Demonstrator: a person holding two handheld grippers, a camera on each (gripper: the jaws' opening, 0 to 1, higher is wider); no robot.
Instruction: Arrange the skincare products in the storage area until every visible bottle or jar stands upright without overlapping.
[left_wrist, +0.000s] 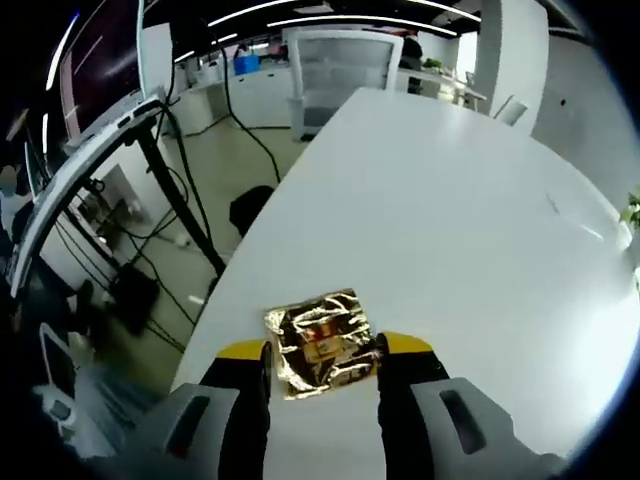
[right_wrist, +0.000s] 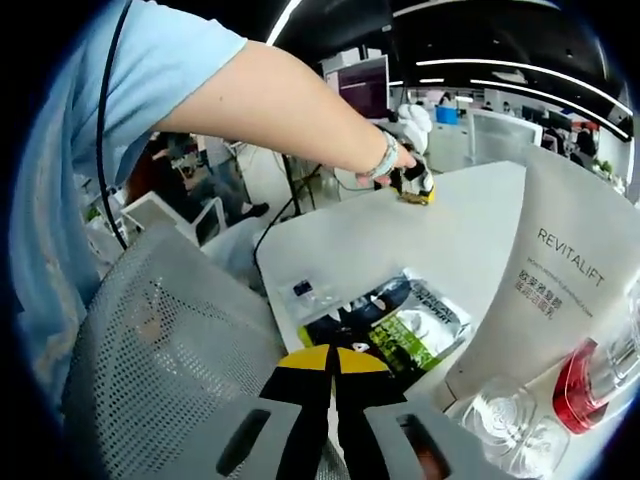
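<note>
A crumpled gold foil sachet (left_wrist: 322, 342) lies flat on the white table (left_wrist: 450, 200) near its left edge. My left gripper (left_wrist: 325, 358) is open, with one yellow-tipped jaw on each side of the sachet. In the right gripper view that same gripper (right_wrist: 415, 186) is held by a person's hand at the far side of the table. My right gripper (right_wrist: 333, 362) is shut, its tips at the near edge of a green and black sachet (right_wrist: 395, 320); I cannot tell if they pinch it. A tall white tube marked REVITALIFT (right_wrist: 560, 290) stands upright at the right, with a red bottle (right_wrist: 580, 385) and clear glass jars (right_wrist: 505, 420) beside it.
A grey mesh chair back (right_wrist: 170, 360) sits directly under my right gripper. A small dark sachet (right_wrist: 303, 290) lies near the table's edge. A person's bare arm (right_wrist: 280, 105) reaches across. Left of the table are floor cables and a black stand (left_wrist: 180, 200).
</note>
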